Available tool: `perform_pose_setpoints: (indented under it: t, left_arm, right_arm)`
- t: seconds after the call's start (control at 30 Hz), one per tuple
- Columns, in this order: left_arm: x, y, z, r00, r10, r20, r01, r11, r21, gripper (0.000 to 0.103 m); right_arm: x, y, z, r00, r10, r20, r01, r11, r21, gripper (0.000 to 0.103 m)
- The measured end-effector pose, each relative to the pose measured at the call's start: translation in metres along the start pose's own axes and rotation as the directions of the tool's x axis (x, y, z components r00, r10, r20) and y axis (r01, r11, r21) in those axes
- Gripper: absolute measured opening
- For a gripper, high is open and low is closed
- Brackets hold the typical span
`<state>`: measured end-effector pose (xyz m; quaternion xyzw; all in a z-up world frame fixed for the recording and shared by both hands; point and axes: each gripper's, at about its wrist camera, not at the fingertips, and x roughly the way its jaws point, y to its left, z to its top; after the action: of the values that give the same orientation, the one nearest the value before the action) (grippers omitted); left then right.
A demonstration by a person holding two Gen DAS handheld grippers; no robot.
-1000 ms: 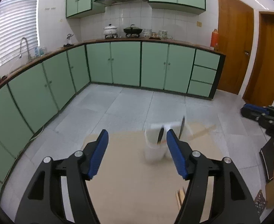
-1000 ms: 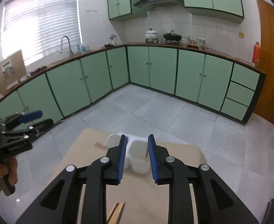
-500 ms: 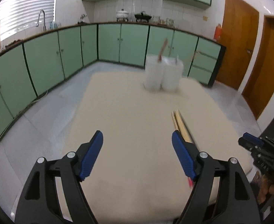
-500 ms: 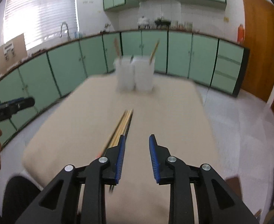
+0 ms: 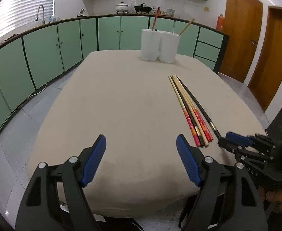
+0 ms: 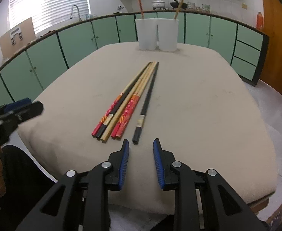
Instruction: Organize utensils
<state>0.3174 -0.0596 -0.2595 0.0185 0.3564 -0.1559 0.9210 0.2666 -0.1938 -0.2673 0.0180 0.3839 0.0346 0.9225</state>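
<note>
Several chopsticks (image 6: 129, 98) lie bundled on the beige table (image 6: 198, 100), red, black and bamboo; a black chopstick (image 6: 146, 102) lies slightly apart at their right. They also show in the left wrist view (image 5: 190, 109). Two white cups (image 6: 157, 34) stand together at the table's far end, each with a chopstick upright in it; they also show in the left wrist view (image 5: 160, 45). My right gripper (image 6: 141, 147) is open and empty just short of the black chopstick's near end. My left gripper (image 5: 141, 144) is wide open and empty over the near edge.
Green cabinets (image 5: 44, 46) under a counter run around the room beyond the table. Brown doors (image 5: 242, 44) stand at the right. Tiled floor (image 5: 35, 107) surrounds the table.
Both grippers have dropped and pulled back from high above the cups to the table's near edge. The right gripper's jaws have opened wider. The chopsticks came into view.
</note>
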Motion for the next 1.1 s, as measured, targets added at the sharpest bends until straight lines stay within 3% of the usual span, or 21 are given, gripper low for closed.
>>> perform_pose_setpoints:
  t: [0.1,0.2,0.53,0.93,0.97,1.1]
  left_arm:
    - [0.007,-0.007,-0.005,1.0,-0.011,-0.013,0.011,1.0,0.019,0.073]
    - [0.017,-0.011,-0.009,0.999,-0.028,-0.039,0.029,0.999,0.017,0.07]
    - [0.043,-0.054,-0.019,0.997,-0.026,-0.076,0.034,0.993,0.112,0.068]
    - [0.059,-0.068,-0.007,0.997,-0.018,-0.074,0.025,0.995,0.094,0.069]
    - [0.06,-0.069,-0.007,0.997,-0.016,-0.07,0.022,0.996,0.089,0.068]
    - [0.056,-0.068,-0.01,0.999,-0.022,-0.045,0.025,0.996,0.087,0.046]
  right_arm:
    - [0.007,-0.001,0.003,1.0,0.0,0.005,0.0,1.0,-0.008,0.025]
    - [0.01,-0.01,0.006,1.0,0.002,0.005,-0.002,1.0,0.009,0.008]
    - [0.004,-0.035,0.003,1.0,0.0,0.014,-0.001,0.997,0.079,0.007]
    - [0.005,-0.039,0.001,1.0,0.013,0.02,-0.015,0.995,0.095,0.007]
    - [0.005,-0.039,0.001,1.0,0.013,0.02,-0.015,0.995,0.095,0.007]
    - [0.005,-0.04,0.0,1.0,0.012,0.022,-0.014,0.995,0.101,0.007]
